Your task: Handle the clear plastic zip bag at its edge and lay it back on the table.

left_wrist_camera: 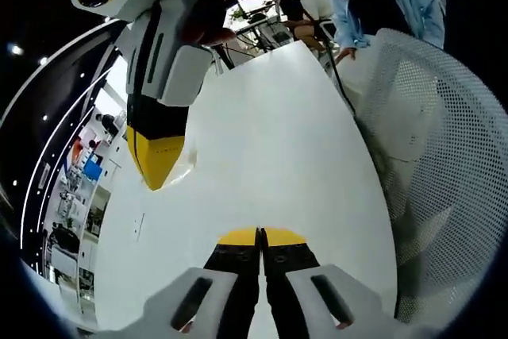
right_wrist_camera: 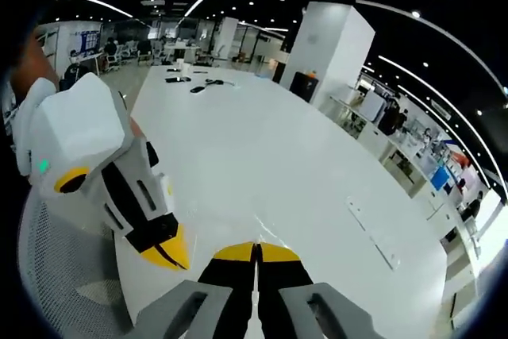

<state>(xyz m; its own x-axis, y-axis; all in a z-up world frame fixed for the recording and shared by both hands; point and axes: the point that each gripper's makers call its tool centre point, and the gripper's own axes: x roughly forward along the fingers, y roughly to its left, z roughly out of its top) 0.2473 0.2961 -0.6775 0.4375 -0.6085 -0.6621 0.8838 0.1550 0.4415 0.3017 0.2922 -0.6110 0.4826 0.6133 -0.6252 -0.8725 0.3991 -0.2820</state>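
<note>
The clear zip bag (left_wrist_camera: 178, 166) is barely readable: a faint glossy sheet lying on the white desk (left_wrist_camera: 278, 140) at the yellow tips of the right tongs (left_wrist_camera: 156, 172); in the right gripper view a thin crease (right_wrist_camera: 266, 232) on the desk just ahead of those tongs seems to be its edge. Whether the right tongs pinch that edge I cannot tell; their jaws look pressed together. The left tongs (left_wrist_camera: 260, 236) are also closed, yellow tips touching, with nothing visibly between them, hovering close by above the desk. A white mesh chair (left_wrist_camera: 444, 140) stands beside the desk. The risk, as I judge it: clear film on white gloss hides its rim, so a pinch may miss or slip.
</note>
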